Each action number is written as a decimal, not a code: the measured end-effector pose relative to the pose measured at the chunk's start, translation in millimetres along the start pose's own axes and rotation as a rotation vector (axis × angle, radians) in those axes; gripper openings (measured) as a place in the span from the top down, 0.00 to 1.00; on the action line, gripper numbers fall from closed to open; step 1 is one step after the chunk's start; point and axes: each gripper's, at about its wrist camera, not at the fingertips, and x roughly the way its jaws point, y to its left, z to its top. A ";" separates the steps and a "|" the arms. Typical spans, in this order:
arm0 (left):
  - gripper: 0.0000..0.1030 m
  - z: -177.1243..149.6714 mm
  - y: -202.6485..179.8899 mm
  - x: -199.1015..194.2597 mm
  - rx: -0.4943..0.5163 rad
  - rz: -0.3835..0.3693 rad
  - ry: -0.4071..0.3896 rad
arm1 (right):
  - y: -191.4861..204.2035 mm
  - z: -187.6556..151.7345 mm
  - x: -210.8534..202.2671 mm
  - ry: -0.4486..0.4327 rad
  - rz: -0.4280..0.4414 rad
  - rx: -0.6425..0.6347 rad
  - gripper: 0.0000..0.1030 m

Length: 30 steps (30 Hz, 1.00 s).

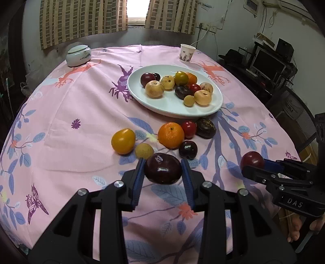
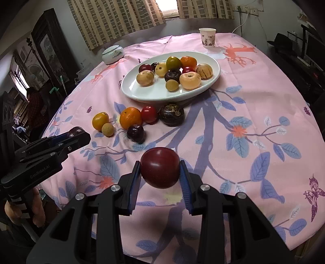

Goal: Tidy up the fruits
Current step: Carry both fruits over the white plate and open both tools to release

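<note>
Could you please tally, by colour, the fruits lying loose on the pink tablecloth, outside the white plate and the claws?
Orange round fruits: 2
Dark, near-black round fruits: 2
Red round fruit: 1
Pale tan small round fruit: 1
Total: 6

Home living/dining room: round table under a pink floral tablecloth [image 1: 81, 105], checked curtains [image 1: 81, 18] at the window up top, computer monitor [image 1: 268, 63] desk far right, wooden cabinet [image 2: 50, 46] upper left.
</note>
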 end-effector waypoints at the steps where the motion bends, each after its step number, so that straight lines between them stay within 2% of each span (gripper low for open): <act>1: 0.65 3.8 0.5 1.8 0.002 0.002 0.001 | -0.5 3.7 1.7 0.002 0.004 -0.002 0.64; 5: 0.65 27.9 2.8 9.9 0.021 0.015 -0.004 | 1.6 27.4 8.7 0.002 0.014 -0.031 0.64; 9: 0.65 73.2 8.3 27.0 0.050 0.051 -0.010 | 8.7 66.8 18.2 -0.009 0.019 -0.080 0.64; 13: 0.65 124.6 17.8 58.7 0.042 0.079 0.001 | 17.3 116.7 44.6 -0.032 0.036 -0.098 0.64; 16: 0.64 150.8 25.6 87.0 0.021 0.099 0.027 | 26.7 141.9 75.7 -0.022 0.023 -0.122 0.64; 21: 0.64 165.1 39.3 125.0 -0.024 0.098 0.097 | 26.8 155.2 108.7 0.023 0.019 -0.113 0.64; 30: 0.64 177.1 34.8 142.4 0.000 0.110 0.104 | 20.4 163.3 128.5 0.033 -0.016 -0.101 0.63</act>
